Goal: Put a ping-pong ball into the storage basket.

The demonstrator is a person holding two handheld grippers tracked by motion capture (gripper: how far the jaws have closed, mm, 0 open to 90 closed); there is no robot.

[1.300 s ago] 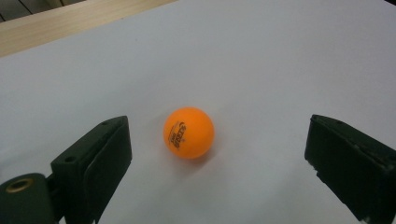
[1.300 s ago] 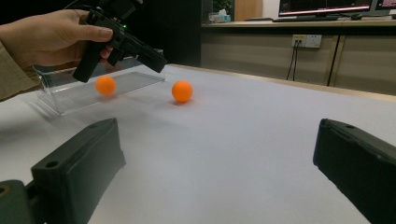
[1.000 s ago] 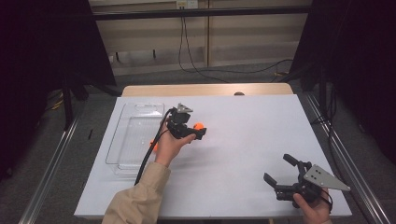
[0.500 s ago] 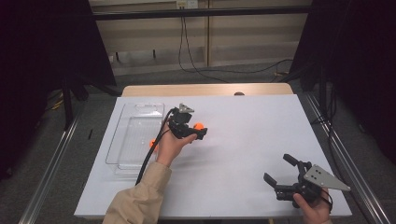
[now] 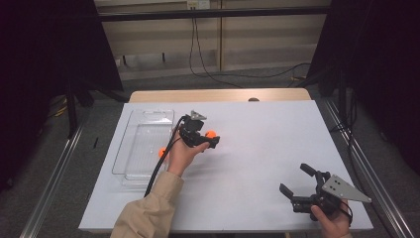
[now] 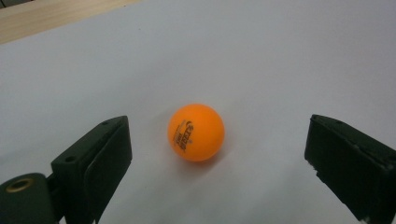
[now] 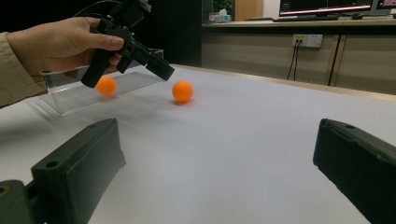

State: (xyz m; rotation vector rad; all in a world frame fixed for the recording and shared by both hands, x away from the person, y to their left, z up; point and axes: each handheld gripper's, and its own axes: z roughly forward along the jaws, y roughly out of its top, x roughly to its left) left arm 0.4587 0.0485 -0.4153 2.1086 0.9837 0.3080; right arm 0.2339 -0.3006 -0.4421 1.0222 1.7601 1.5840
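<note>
Left gripper [image 5: 210, 142] jaws wide, empty, ball [image 6: 196, 132] loose on the table [image 5: 267, 148] between them. Second ball [image 7: 106, 86] by clear tray [image 5: 143, 144]. Right gripper [image 5: 297, 186] open, empty, well apart.

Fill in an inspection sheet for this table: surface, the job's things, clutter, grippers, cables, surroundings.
Surface: white table top, bare wood strip at its far edge.
Job's things: one orange ball on the table ahead of the left gripper, apart from its jaws; a second orange ball by the clear tray, at the table's left; whether it lies inside the tray cannot be told.
Clutter: nothing seen.
Grippers: left gripper open, hovers at the first ball; right gripper open, holds nothing, near the front right corner.
Cables: a black cable trails from the left gripper; more cables on the floor beyond the table.
Surroundings: dark curtains on both sides, pale wall behind.
</note>
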